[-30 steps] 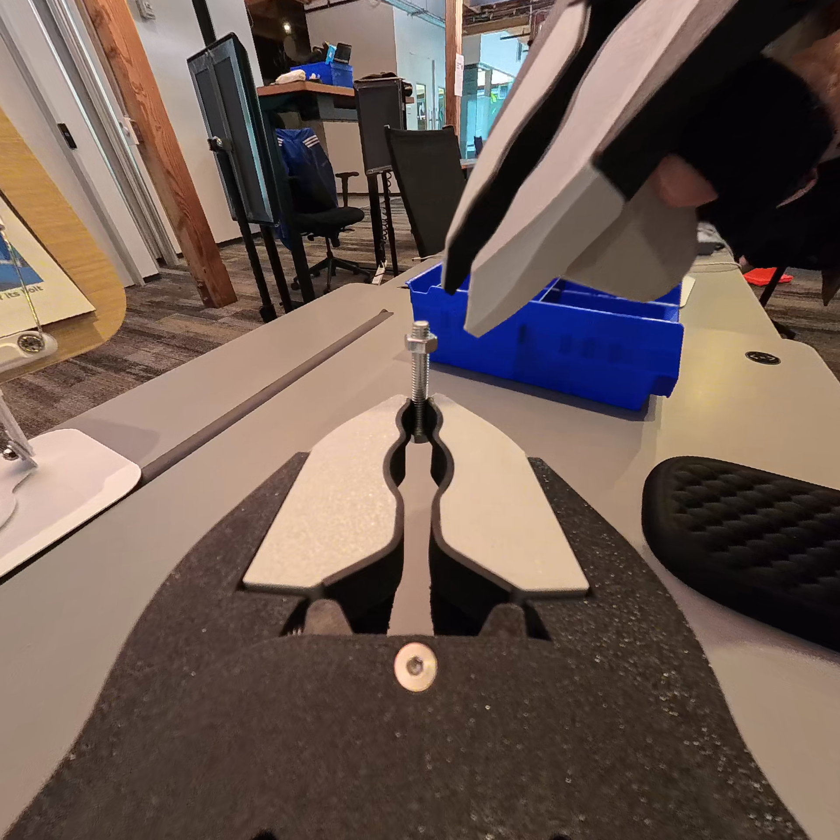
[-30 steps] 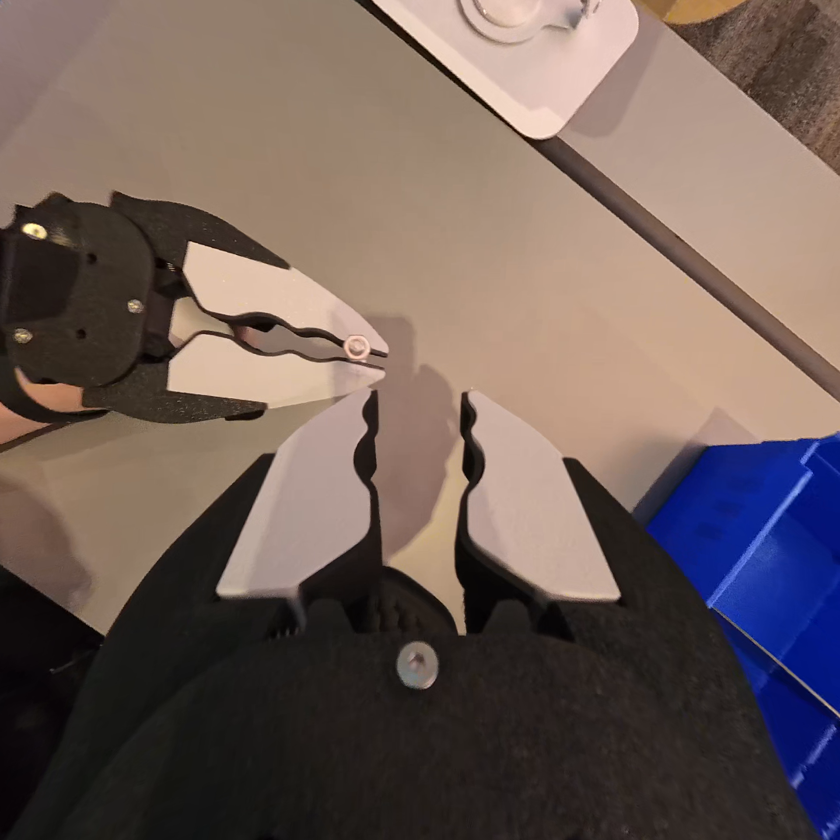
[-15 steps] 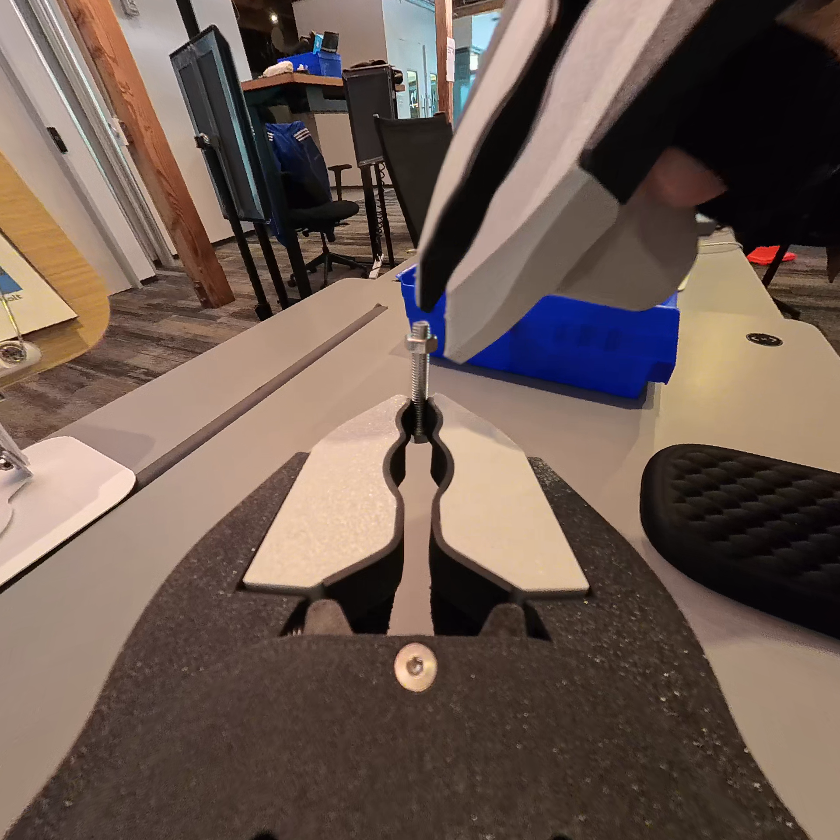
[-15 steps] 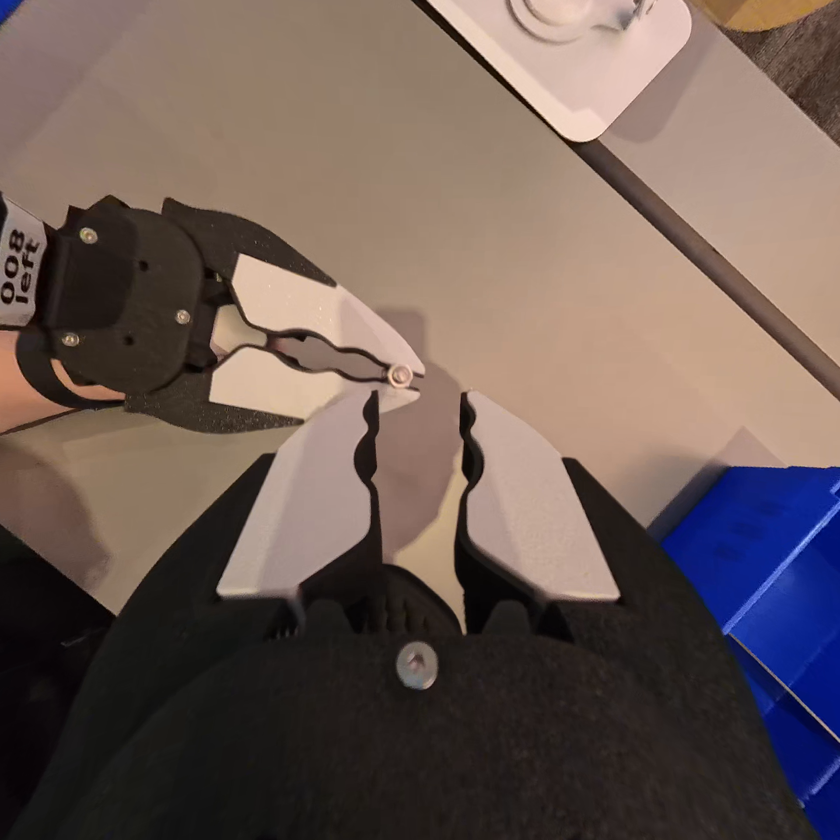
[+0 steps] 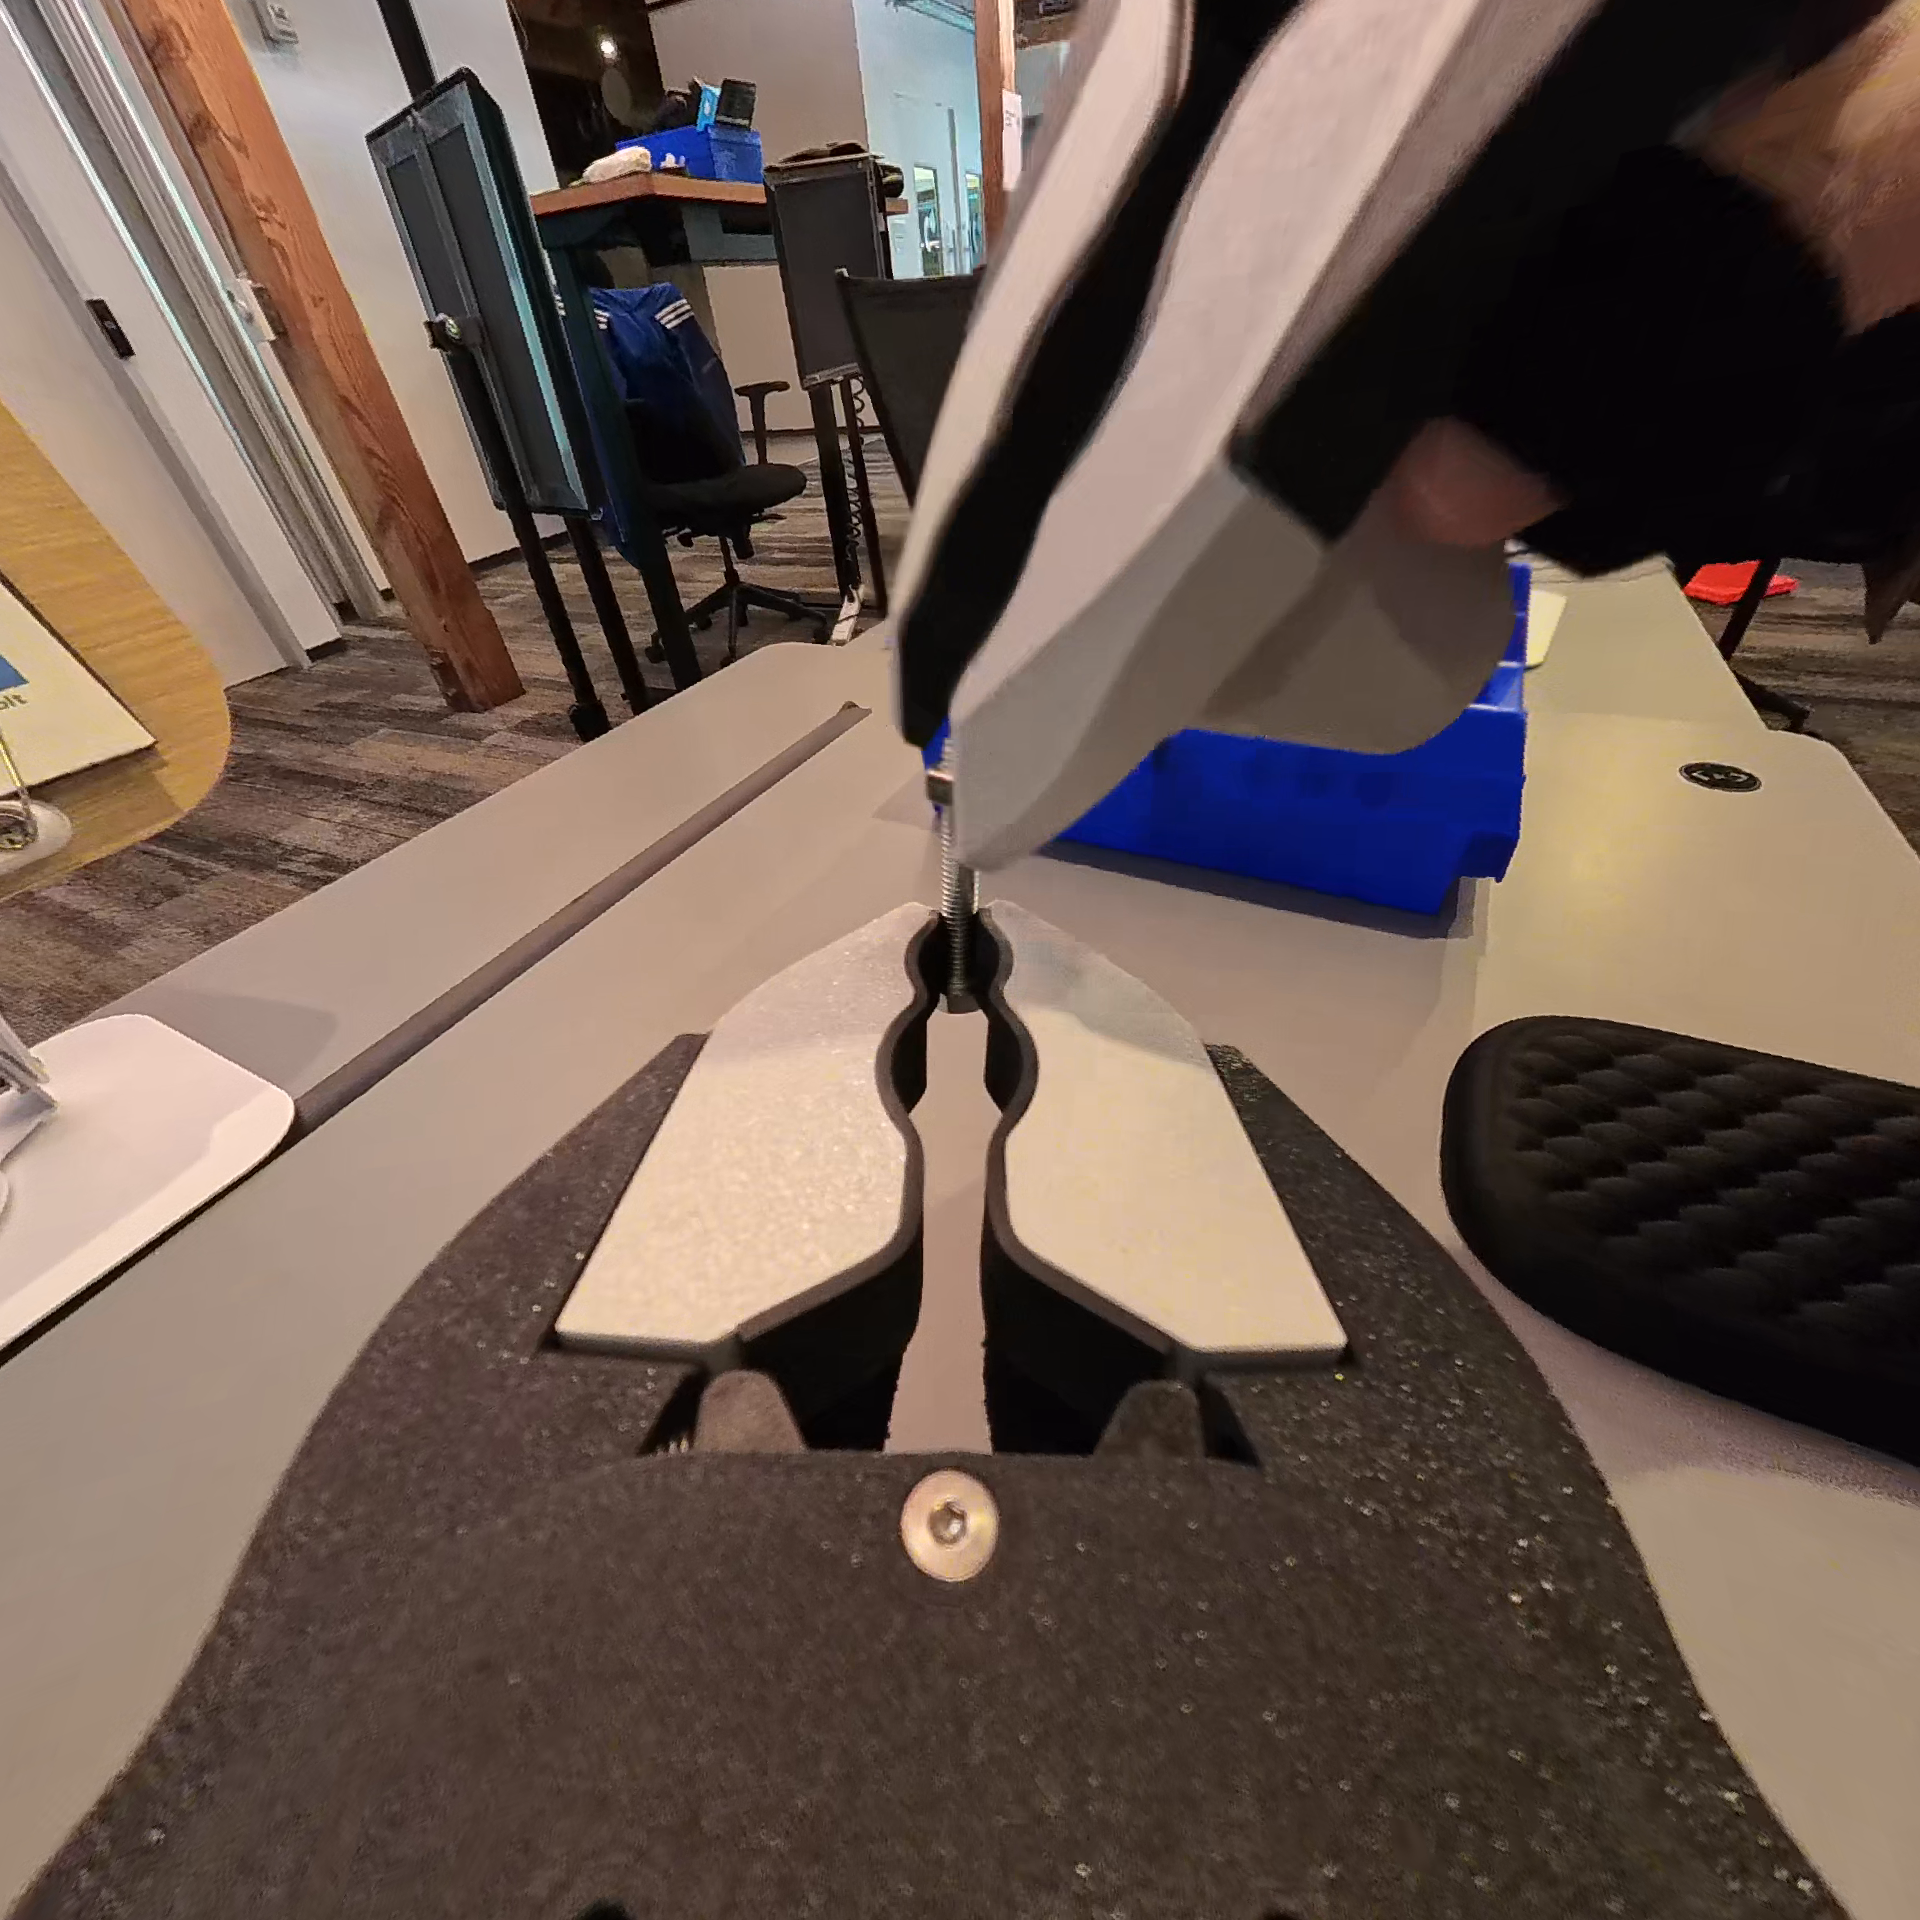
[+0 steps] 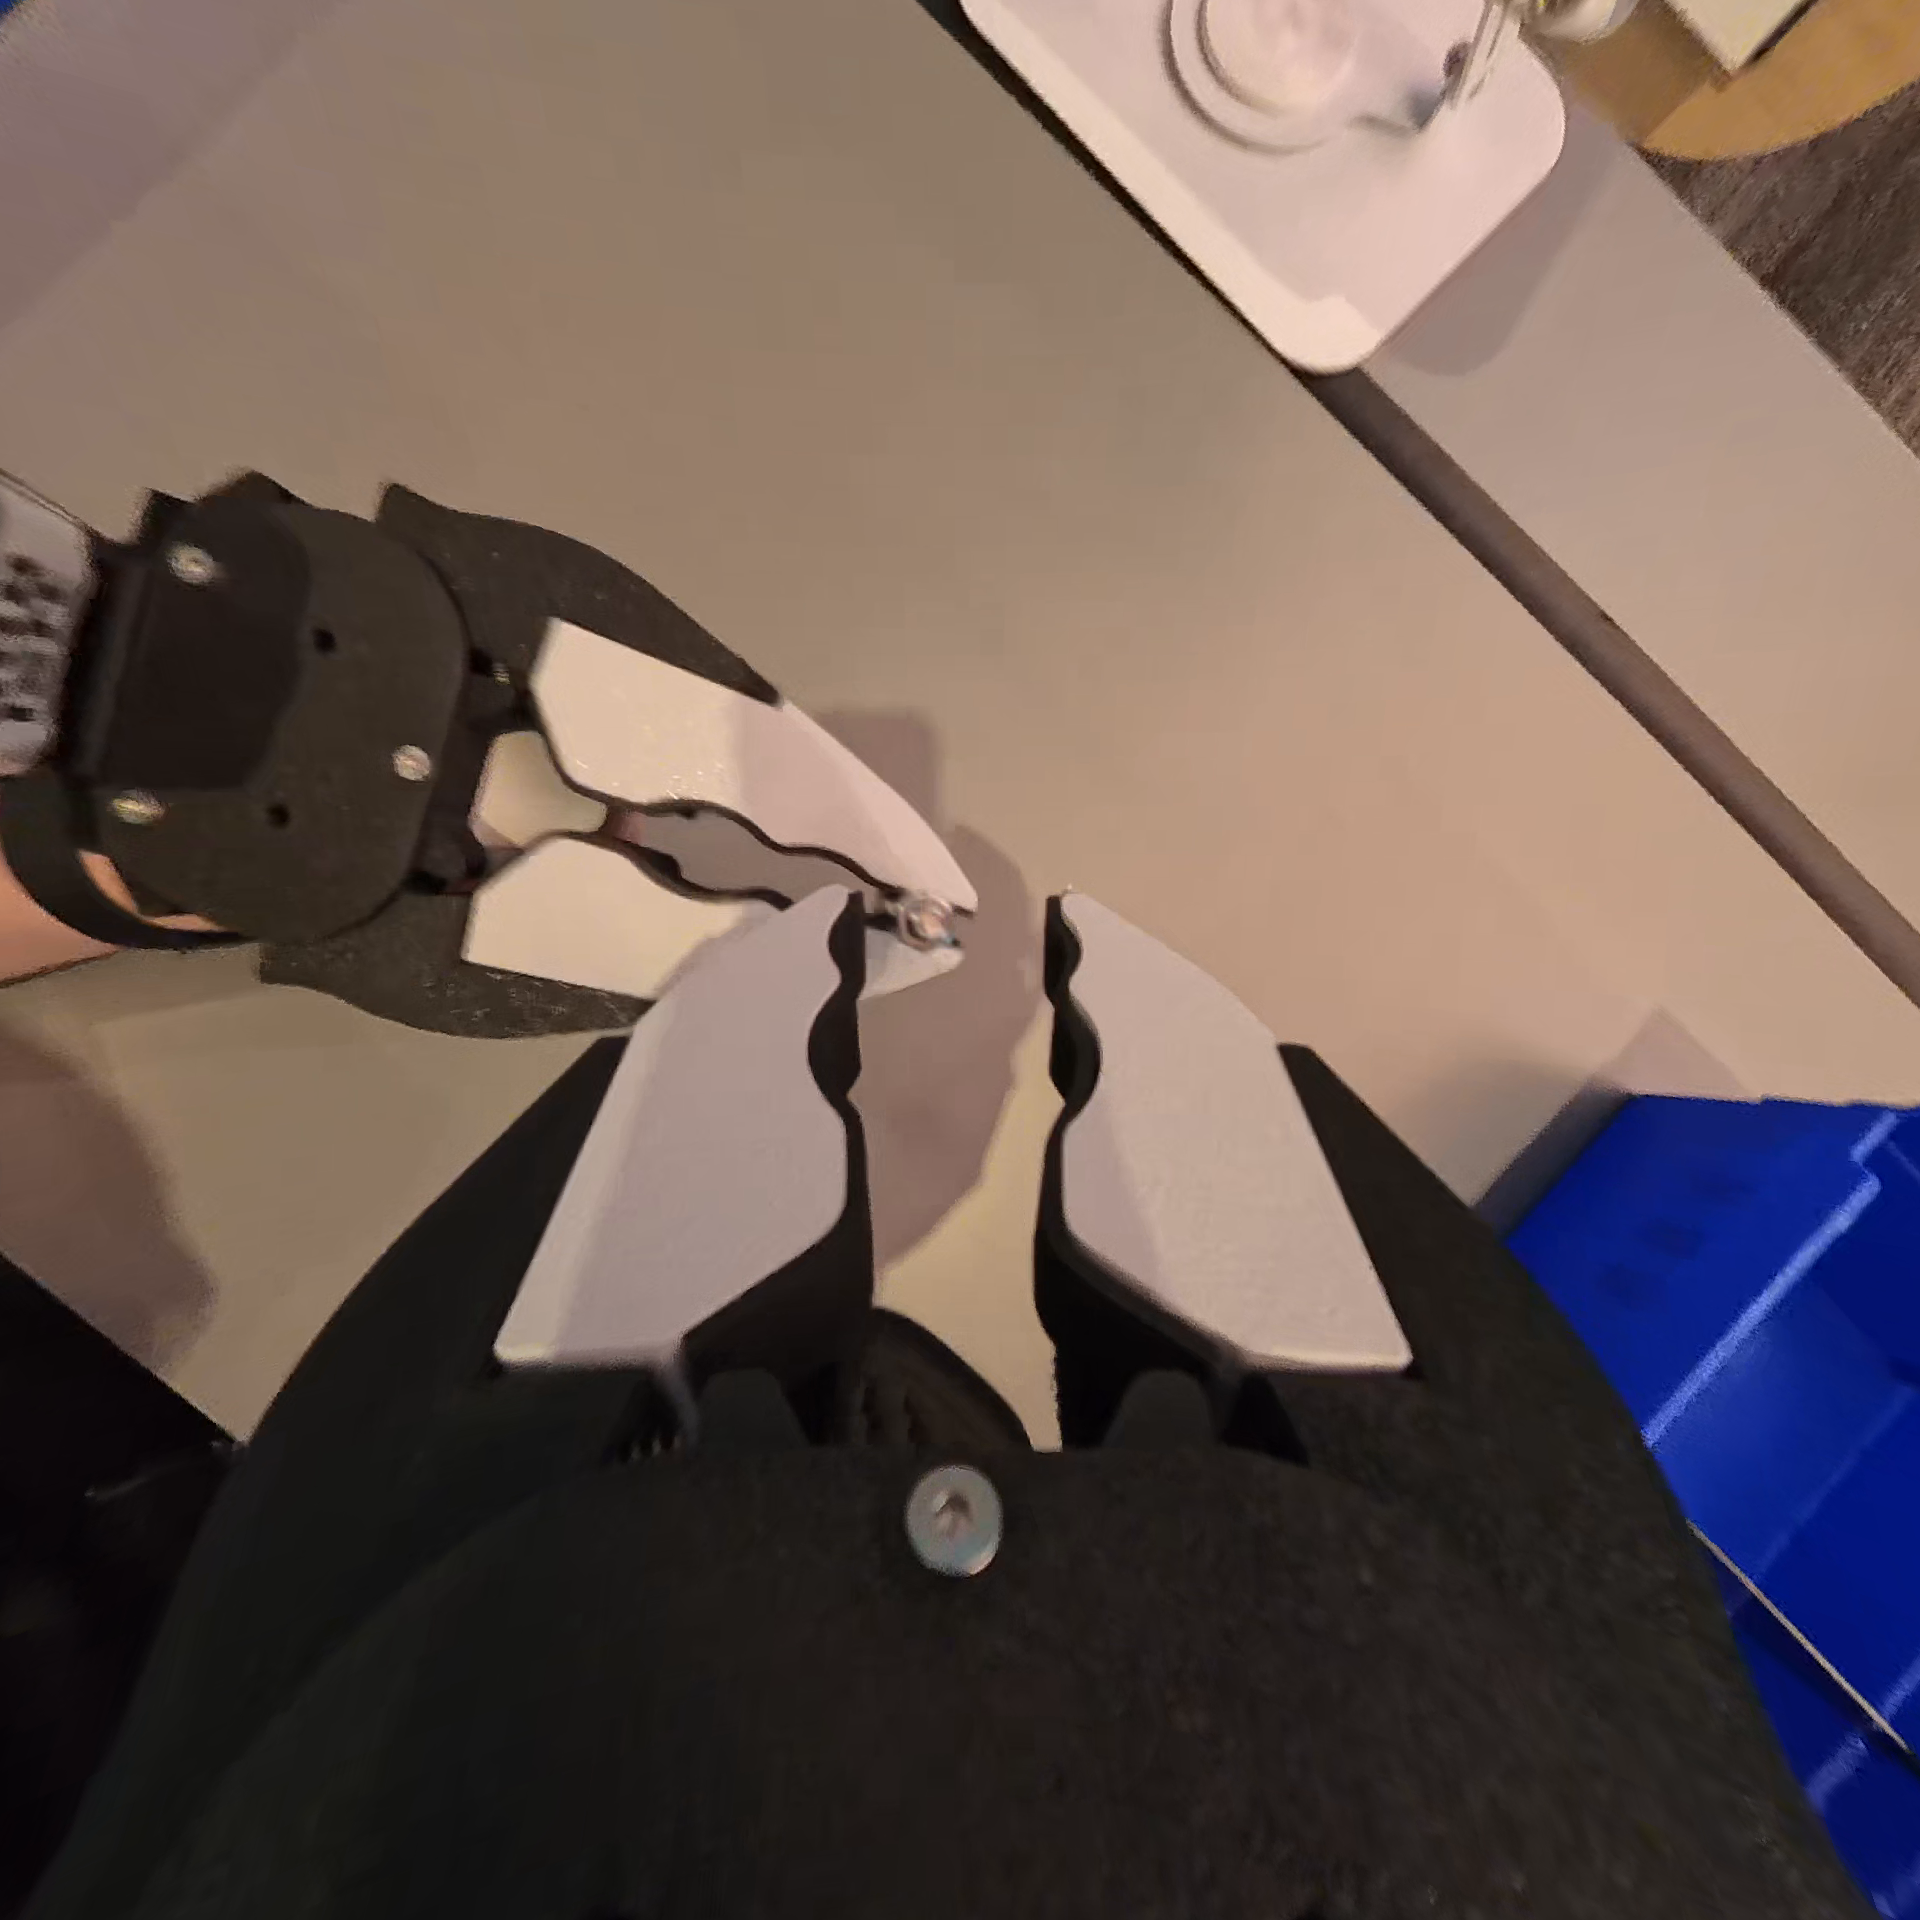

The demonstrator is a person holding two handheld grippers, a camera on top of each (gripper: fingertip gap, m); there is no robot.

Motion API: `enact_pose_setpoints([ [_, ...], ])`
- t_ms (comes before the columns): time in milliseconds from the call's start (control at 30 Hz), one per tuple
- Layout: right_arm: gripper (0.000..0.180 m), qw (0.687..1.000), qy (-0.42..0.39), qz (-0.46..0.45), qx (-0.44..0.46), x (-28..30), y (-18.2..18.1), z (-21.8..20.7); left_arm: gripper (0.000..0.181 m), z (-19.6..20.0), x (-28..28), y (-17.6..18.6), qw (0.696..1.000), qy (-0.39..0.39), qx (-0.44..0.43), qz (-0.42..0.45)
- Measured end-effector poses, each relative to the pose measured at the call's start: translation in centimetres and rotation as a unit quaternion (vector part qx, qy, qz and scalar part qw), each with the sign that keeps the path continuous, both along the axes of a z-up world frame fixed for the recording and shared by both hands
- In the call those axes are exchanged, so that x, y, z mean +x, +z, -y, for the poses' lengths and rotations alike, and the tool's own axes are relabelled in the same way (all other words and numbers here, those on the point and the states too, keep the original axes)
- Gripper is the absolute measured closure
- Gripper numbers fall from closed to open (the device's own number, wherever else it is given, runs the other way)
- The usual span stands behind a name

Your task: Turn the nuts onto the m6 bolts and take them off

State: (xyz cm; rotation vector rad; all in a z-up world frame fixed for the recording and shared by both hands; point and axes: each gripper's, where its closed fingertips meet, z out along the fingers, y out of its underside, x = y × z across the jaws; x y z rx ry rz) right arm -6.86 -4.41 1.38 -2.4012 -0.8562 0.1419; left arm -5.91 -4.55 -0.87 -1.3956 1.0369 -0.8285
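My left gripper is shut on a silver threaded bolt and holds it upright above the grey table. A nut sits at the bolt's top, mostly hidden behind my right gripper's fingers, which come down from above. In the right wrist view my right gripper is open, its jaws on either side of the space just right of the nut. The left gripper reaches in from the left there, and its tip lies partly under my left finger.
A blue bin stands behind the bolt and shows at the lower right of the right wrist view. A black textured pad lies to the right. A white stand base sits at the left. A dark groove runs along the table. Less than 4 cm separates the two grippers' tips.
My right gripper has come down and closer, from clear of the bolt to right over its top, still open. The left gripper keeps holding the bolt.
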Motion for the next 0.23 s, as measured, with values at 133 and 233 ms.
enact_pose_setpoints([
  [133, 0.147, 0.999, -0.046, 0.019, -0.015, 2.7, -0.4, -0.1, 0.176, -0.1, -0.2, 0.2, 1.0, 0.001, -0.004, 0.004],
  [233, 0.147, 1.0, -0.023, -0.003, -0.013, 2.0, 0.0, 0.4, 0.176, -0.2, -0.2, 0.1, 1.0, 0.001, -0.005, 0.002],
])
